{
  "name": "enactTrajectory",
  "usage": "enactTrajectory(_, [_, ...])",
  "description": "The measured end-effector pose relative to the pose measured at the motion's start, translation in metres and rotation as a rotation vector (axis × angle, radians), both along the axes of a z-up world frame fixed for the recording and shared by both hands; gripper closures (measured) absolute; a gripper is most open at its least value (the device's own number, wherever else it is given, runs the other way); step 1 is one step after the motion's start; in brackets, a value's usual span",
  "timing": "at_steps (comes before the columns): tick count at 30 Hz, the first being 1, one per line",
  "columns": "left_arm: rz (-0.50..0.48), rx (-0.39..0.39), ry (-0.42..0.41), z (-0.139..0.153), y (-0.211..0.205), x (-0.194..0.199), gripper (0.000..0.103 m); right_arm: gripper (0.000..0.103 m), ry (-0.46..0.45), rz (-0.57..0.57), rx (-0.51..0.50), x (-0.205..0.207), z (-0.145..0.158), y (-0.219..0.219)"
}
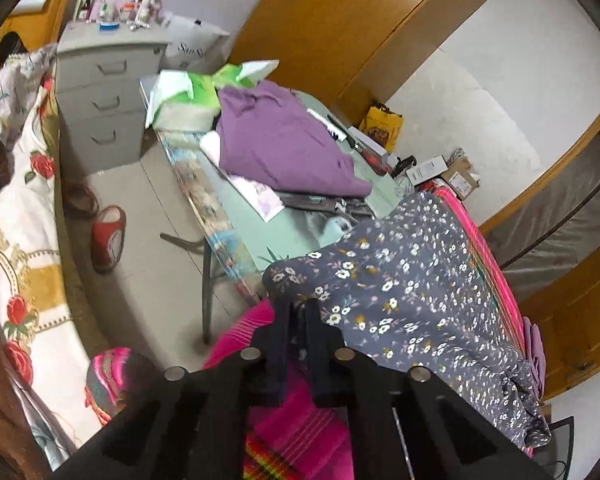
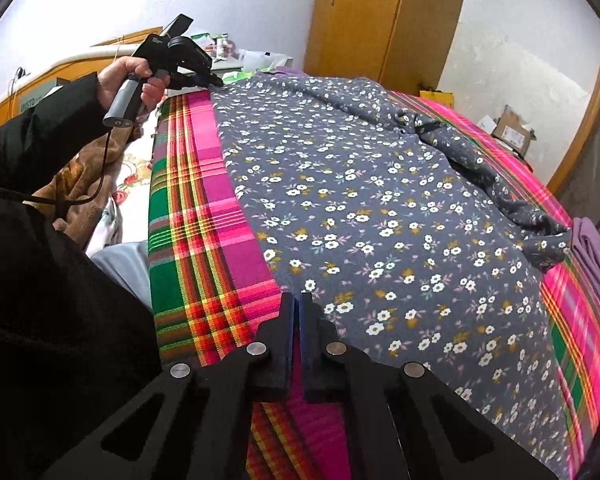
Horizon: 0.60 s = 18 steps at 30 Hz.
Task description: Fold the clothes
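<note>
A grey floral garment [image 2: 380, 208] lies spread flat on a pink and green plaid cloth [image 2: 204, 208]. My right gripper [image 2: 299, 300] is shut on the garment's near edge. My left gripper [image 1: 299, 306] is shut on the garment's [image 1: 412, 280] far corner; it also shows in the right wrist view [image 2: 216, 82], held by a hand at the far end. A sleeve [image 2: 480, 168] lies bunched along the right side.
A folded purple garment [image 2: 596, 264] sits at the plaid cloth's right edge. A glass table [image 1: 260, 216] carries a purple cloth pile [image 1: 284, 148]. A grey drawer unit [image 1: 104, 92], slippers [image 1: 108, 236] and a floral bed [image 1: 24, 216] lie left.
</note>
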State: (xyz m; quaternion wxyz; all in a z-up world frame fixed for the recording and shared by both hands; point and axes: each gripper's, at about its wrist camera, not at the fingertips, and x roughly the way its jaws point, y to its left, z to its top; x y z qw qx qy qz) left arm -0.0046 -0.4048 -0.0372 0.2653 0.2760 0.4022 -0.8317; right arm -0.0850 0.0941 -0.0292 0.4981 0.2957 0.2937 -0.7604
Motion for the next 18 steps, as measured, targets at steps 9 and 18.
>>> enactTrajectory(9, [0.006, -0.075, 0.011, 0.019, 0.001, 0.022, 0.098, 0.101, -0.022, 0.038, -0.021, 0.006, 0.004, 0.002])
enactTrajectory(18, [0.009, -0.091, -0.017, 0.017, -0.003, 0.021, 0.099, 0.101, -0.064, 0.059, -0.066, 0.005, 0.013, 0.013])
